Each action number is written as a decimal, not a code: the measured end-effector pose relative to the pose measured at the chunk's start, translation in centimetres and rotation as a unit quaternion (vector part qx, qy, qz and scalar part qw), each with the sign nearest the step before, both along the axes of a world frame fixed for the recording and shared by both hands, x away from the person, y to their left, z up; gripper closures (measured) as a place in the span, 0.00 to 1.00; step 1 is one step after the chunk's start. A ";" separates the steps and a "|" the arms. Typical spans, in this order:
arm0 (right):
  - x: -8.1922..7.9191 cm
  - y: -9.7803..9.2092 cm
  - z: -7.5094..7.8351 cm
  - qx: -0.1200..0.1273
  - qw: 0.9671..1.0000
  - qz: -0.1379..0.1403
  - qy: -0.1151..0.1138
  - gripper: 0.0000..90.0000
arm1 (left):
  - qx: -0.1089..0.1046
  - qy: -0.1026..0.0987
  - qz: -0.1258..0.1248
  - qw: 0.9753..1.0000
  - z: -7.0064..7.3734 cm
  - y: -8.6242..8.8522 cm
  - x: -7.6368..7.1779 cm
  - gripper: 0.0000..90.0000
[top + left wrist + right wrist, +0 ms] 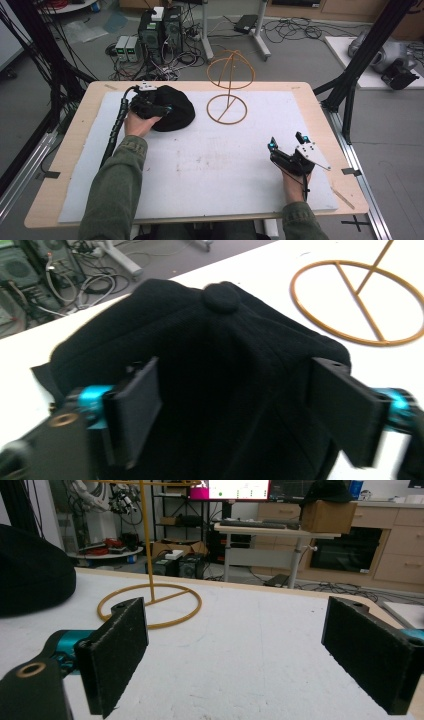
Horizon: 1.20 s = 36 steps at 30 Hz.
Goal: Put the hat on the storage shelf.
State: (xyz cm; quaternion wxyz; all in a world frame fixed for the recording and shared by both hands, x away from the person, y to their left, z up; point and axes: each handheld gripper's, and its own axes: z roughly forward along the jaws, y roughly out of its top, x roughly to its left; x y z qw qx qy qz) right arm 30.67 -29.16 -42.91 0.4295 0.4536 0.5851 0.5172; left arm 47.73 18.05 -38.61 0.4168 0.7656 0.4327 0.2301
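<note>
- Black knit cap (175,114) lies on the white mat (210,165) toward the far-left part of the table (65,150); soft, ribbed fabric, slumped into a low dome; in the left gripper view a small round button of the same cloth sits at its crown (221,297); seams run down from that button; a flat edge of fabric sticks out at the cap's left side
- Left gripper (152,106) is at the cap's near-left side, held by the left hand (137,122); its jaws stand wide apart, one on each side of the cap's body; the left gripper view shows both black pads (134,407) against or just beside the fabric, contact cannot be told; the cloth between them is not pinched
- Wire stand (227,90), gold-coloured, sits just right of the cap and apart from it; ring base flat on the mat, a thin upright rod, a domed wire frame on top
- Right gripper (287,145) rests low over the mat at the near-right, well apart from cap and stand; jaws wide, nothing between them; right gripper view shows bare mat between its pads (117,652), with the stand's ring base (150,607) beyond and the cap's dark edge (35,575) at far left
</note>
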 end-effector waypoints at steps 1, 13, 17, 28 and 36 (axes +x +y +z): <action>0.0 0.0 0.0 0.002 1.000 -0.001 0.001 0.12 | -0.004 0.002 -0.002 1.000 0.0 0.0 0.0 0.32; -0.1 -0.4 0.1 0.010 1.000 -0.006 -0.002 0.12 | 0.011 0.022 0.005 1.000 -0.5 -0.4 -0.1 0.82; -0.1 -0.4 0.1 0.006 1.000 -0.004 -0.002 0.12 | -0.010 0.045 0.016 0.999 -0.6 0.1 0.0 0.96; -0.1 -0.3 0.0 0.004 1.000 -0.005 -0.001 0.12 | 0.018 -0.006 -0.009 1.000 0.2 -0.2 -1.2 0.97; -0.1 -0.3 0.0 0.006 1.000 -0.005 0.000 0.12 | 0.002 -0.051 -0.013 0.999 1.7 0.0 -2.3 0.97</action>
